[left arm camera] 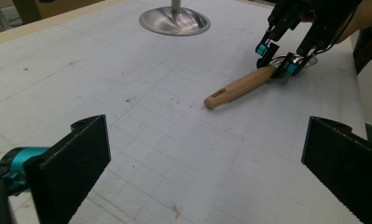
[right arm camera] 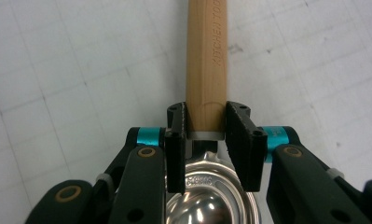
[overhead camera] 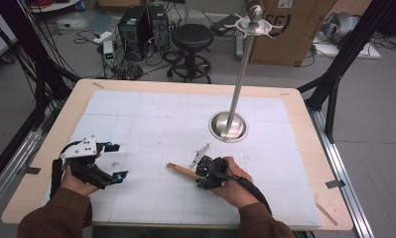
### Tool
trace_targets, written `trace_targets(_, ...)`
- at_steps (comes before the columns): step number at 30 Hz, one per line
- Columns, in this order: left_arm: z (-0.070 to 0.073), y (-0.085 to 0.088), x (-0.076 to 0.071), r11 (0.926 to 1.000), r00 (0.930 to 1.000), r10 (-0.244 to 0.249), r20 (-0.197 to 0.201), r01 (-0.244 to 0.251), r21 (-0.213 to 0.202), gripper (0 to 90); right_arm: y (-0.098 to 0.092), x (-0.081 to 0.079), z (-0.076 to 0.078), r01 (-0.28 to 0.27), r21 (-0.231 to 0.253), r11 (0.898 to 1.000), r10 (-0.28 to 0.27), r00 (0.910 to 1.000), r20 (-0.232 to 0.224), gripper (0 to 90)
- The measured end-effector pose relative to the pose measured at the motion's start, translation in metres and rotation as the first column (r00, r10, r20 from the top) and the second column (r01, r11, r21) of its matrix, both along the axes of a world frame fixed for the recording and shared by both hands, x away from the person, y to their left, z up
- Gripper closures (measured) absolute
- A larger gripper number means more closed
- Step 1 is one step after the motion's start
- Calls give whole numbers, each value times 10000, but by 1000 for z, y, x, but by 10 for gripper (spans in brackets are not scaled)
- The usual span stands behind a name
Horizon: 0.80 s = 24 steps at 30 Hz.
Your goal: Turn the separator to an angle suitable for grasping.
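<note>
The right gripper's [overhead camera: 201, 174] fingers [right arm camera: 175, 140] are closed on the wooden-handled spoon [overhead camera: 181, 170], laid flat at the desk's [overhead camera: 295, 198] near middle with its handle pointing left, while the left gripper's [overhead camera: 117, 161] fingers [left arm camera: 69, 170] are held wide apart, empty.

Table [overhead camera: 304, 148]: white mat [overhead camera: 151, 119], spoon [overhead camera: 181, 171], stand [overhead camera: 229, 126]

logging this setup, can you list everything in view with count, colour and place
spoon: 1, wooden handle and shiny metal bowl, lying on the mat near the front, right of middle
stand: 1, silver pole with hooks on a round base, upright on the mat, right of middle
mat: 1, white with a grid, covering the table
table: 1, pale wood
stool: 1, black, on the floor behind the table
cardboard box: 1, brown, floor, back right
left gripper: 1, black, jaws open, front left
right gripper: 1, black, jaws shut on the spoon's handle
</note>
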<state>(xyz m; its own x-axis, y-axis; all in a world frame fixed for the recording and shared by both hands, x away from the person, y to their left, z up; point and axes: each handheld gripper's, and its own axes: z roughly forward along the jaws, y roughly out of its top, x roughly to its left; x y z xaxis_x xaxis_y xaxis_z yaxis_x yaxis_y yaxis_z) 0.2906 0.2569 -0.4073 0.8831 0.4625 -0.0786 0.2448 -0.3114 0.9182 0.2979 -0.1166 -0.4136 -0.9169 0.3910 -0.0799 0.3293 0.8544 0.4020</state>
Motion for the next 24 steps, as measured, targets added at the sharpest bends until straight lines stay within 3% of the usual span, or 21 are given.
trace_targets(8,0,-1,0,10000,10000,-14,-20,14,19,16,-17,3,0,465,449,9979,-444,9979,-469,645)
trace_targets(17,0,0,0,10000,10000,1,-27,-1,16,16,-12,1,6,720,639,9954,-697,9969,-367,615)
trace_targets(20,0,0,0,10000,10000,-1,-29,1,16,16,-9,2,6,698,600,9958,-676,9970,-387,601)
trace_targets(24,0,0,0,10000,10000,-5,-23,5,12,17,-1,1,0,613,108,9981,-607,9970,-471,640)
